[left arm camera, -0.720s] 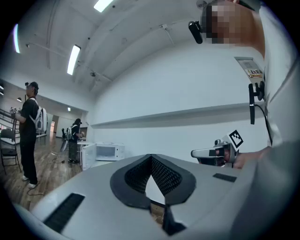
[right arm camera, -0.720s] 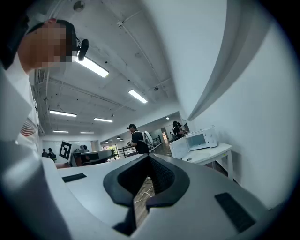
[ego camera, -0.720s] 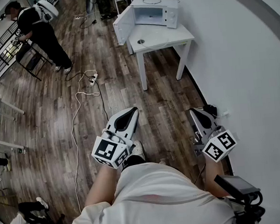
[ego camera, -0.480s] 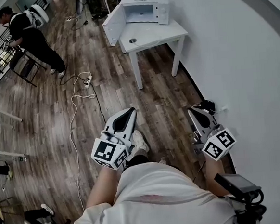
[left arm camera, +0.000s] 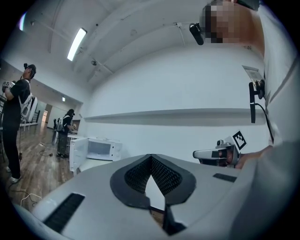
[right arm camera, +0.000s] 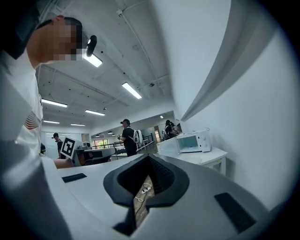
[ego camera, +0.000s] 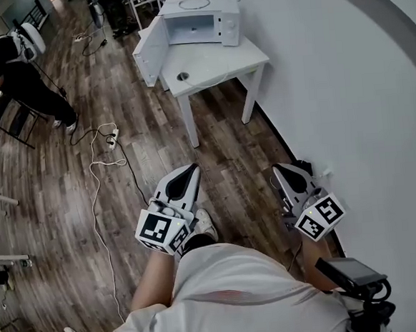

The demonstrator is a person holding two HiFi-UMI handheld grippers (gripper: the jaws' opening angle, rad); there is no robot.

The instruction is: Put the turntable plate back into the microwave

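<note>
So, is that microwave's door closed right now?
No, the microwave on the white table has its door swung wide open.

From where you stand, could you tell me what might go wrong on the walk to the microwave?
The cable trails across the floor left of your path; you might trip. The microwave door stands open at the table's left edge and could be bumped.

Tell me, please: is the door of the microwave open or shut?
Open: the microwave door stands swung out at the left, and the white cavity behind it shows.
</note>
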